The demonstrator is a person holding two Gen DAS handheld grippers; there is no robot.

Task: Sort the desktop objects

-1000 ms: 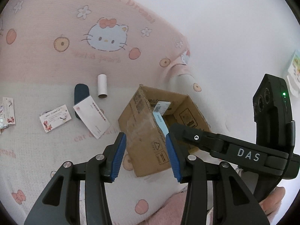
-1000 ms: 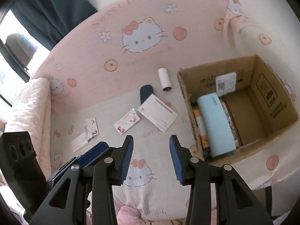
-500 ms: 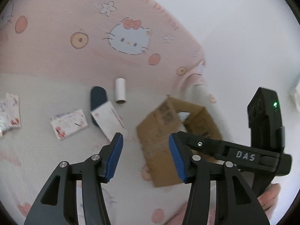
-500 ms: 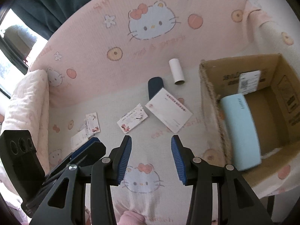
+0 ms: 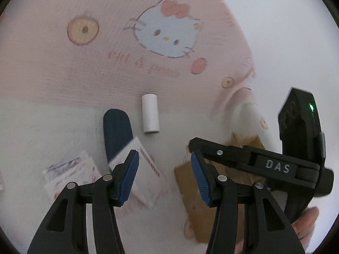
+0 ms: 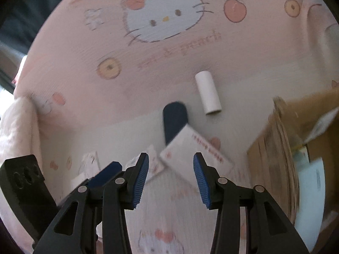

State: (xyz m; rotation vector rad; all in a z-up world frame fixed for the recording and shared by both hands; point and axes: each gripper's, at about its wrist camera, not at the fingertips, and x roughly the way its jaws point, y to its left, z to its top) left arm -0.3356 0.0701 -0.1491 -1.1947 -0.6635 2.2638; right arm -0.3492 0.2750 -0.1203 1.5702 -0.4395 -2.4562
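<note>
Envelope [image 6: 196,150] beyond right gripper [image 6: 170,180] fingers [image 6: 141,177]

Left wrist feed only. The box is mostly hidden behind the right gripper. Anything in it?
Observer: Yes. In the right wrist view the cardboard box is open on top, and a light blue case lies inside.
Operator: Right gripper holding anything?
Observer: No. The right gripper is open with nothing between its pads. The white envelope lies on the blanket beyond them.
Operator: What's past the cards, far left?
Observer: A pale pink cushion at the blanket's edge.
</note>
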